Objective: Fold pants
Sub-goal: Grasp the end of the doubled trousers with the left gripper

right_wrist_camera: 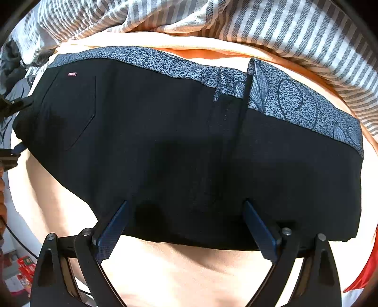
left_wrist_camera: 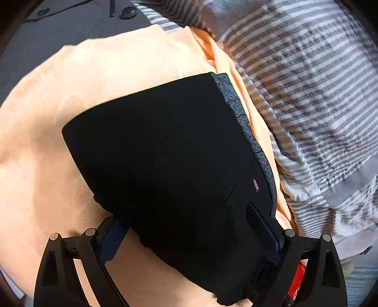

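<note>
Lying folded on a peach-orange sheet (right_wrist_camera: 179, 266), the black pants (right_wrist_camera: 179, 146) fill the middle of the right wrist view, with a blue-grey patterned band (right_wrist_camera: 297, 104) along their upper edge and a small red label (right_wrist_camera: 72, 74) near the upper left corner above a pocket seam. The right gripper (right_wrist_camera: 185, 222) has its fingers (right_wrist_camera: 111, 226) spread wide at the bottom of the frame, both tips resting at the near edge of the pants and nothing clamped between them. A grey and white striped cloth (right_wrist_camera: 283, 26) is bunched across the top of that frame.

From the left wrist view the pants (left_wrist_camera: 165, 151) run diagonally from centre to lower right, the patterned band (left_wrist_camera: 238, 113) on their right edge and the label (left_wrist_camera: 255, 184) beside it. The left gripper (left_wrist_camera: 189, 226) is also wide open; its fingers (left_wrist_camera: 113, 238) sit either side of the pants' near end, the cloth lying between them without being pinched. The sheet (left_wrist_camera: 59, 118) spreads to the left, the striped cloth (left_wrist_camera: 307, 82) fills the upper right, and a dark grey garment with buttons (left_wrist_camera: 70, 21) shows at the upper left.
</note>
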`<state>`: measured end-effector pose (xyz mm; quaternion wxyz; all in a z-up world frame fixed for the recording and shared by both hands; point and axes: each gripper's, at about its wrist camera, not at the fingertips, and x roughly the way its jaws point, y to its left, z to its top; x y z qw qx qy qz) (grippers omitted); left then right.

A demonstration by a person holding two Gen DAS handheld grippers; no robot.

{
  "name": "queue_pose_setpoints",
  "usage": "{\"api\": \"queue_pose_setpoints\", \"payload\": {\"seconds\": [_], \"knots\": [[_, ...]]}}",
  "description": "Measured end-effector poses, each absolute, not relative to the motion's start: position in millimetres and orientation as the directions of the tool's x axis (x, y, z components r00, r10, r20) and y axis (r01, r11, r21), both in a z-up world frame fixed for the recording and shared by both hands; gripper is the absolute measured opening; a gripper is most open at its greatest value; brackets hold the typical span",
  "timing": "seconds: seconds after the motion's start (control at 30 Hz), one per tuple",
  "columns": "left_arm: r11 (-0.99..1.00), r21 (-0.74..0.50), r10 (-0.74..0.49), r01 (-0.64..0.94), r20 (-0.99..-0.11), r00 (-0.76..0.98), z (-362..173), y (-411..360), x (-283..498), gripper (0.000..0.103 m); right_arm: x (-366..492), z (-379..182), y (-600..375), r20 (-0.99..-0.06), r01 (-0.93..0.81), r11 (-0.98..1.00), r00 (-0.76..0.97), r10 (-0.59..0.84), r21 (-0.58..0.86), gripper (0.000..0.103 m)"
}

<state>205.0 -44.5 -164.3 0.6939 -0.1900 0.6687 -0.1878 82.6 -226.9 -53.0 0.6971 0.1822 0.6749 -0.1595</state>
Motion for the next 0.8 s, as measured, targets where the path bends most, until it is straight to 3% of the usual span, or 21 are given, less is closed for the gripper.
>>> {"api": "queue_pose_setpoints", "payload": {"seconds": [0.23, 0.3, 0.33, 0.4, 0.43, 0.67, 0.73, 0.8], "knots": [[0.909, -0.416, -0.417, 0.037, -0.908, 0.034, -163, -59, 202, 0.092, 82, -48, -234, -0.998, 0.488, 0.871, 0.042, 0.045, 0.06, 0.094], [0.945, -0.323, -0.326, 0.052, -0.944, 0.062, -159, -61, 199, 0.062, 85, -45, -245, -0.998, 0.504, 0.861, 0.043, 0.05, 0.065, 0.084], [0.952, -0.3, -0.304, 0.062, -0.95, 0.071, -157, -61, 198, 0.055, 84, -41, -249, -0.998, 0.513, 0.856, 0.047, 0.051, 0.068, 0.081], [0.953, -0.287, -0.296, 0.093, -0.951, 0.094, -152, -58, 195, 0.037, 86, -30, -259, -0.996, 0.532, 0.842, 0.066, 0.066, 0.091, 0.064], [0.953, -0.277, -0.29, 0.12, -0.951, 0.11, -147, -59, 192, 0.034, 87, -25, -263, -0.993, 0.541, 0.833, 0.082, 0.086, 0.117, 0.061], [0.915, 0.004, -0.142, 0.404, -0.933, 0.33, -116, -101, 153, 0.03, 138, 22, -280, -0.964, 0.513, 0.817, 0.168, 0.206, 0.264, 0.06], [0.894, 0.062, -0.12, 0.443, -0.921, 0.371, -114, -107, 145, 0.03, 162, 36, -272, -0.957, 0.465, 0.837, 0.175, 0.231, 0.287, 0.066], [0.879, 0.098, -0.11, 0.467, -0.911, 0.397, -113, -112, 141, 0.03, 195, 46, -257, -0.948, 0.414, 0.854, 0.166, 0.27, 0.316, 0.078]]}}
